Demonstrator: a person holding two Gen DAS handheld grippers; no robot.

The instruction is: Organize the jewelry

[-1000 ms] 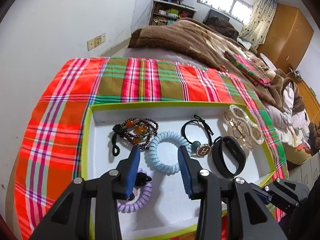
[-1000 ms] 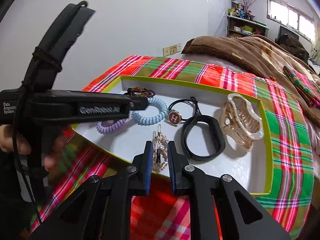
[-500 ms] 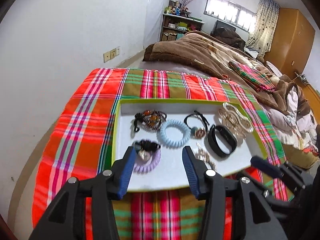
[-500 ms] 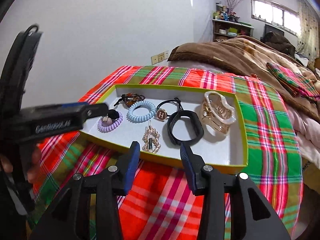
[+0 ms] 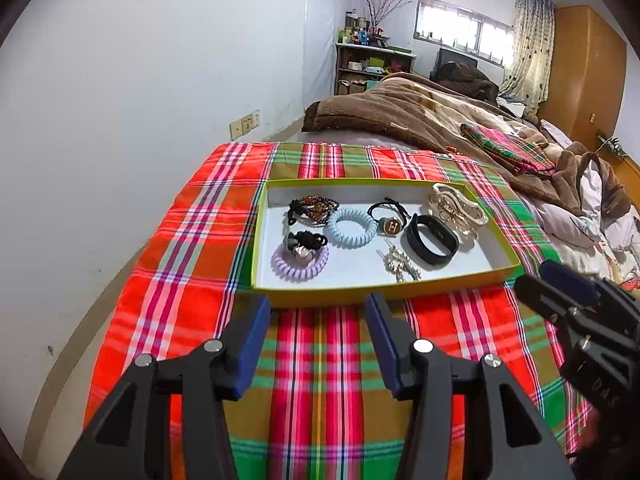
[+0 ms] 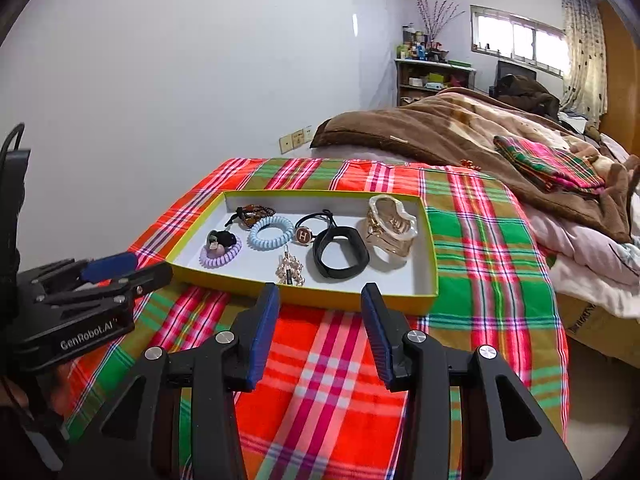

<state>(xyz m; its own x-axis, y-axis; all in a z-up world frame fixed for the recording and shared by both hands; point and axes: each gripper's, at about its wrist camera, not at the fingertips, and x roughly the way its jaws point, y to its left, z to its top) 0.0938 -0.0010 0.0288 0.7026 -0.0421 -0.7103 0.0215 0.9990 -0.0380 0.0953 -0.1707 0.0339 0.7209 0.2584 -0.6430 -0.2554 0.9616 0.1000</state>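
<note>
A shallow yellow-green tray (image 5: pixel 360 290) (image 6: pixel 304 292) with a white floor lies on the plaid cloth. In it lie a dark bead bracelet (image 5: pixel 314 206), a blue coil tie (image 5: pixel 352 227), a purple coil tie (image 5: pixel 299 262) with a black tie on it, an H-charm tie (image 5: pixel 391 225), a black band (image 5: pixel 431 240), a gold claw clip (image 5: pixel 456 208) and a crystal hair clip (image 5: pixel 402 265) (image 6: pixel 289 267). My left gripper (image 5: pixel 318 312) and right gripper (image 6: pixel 320 300) are open and empty, held back from the tray's near wall.
The plaid cloth (image 5: pixel 320 380) covers the bed end. A brown blanket (image 5: pixel 420 116) and a folded plaid cloth (image 5: pixel 508 148) lie beyond. A white wall (image 5: pixel 140 100) runs along the left. The right gripper shows at the right edge of the left wrist view (image 5: pixel 580 320).
Both grippers have pulled back from the tray. The right gripper let go of the crystal hair clip, which lies in the tray, and its jaws opened.
</note>
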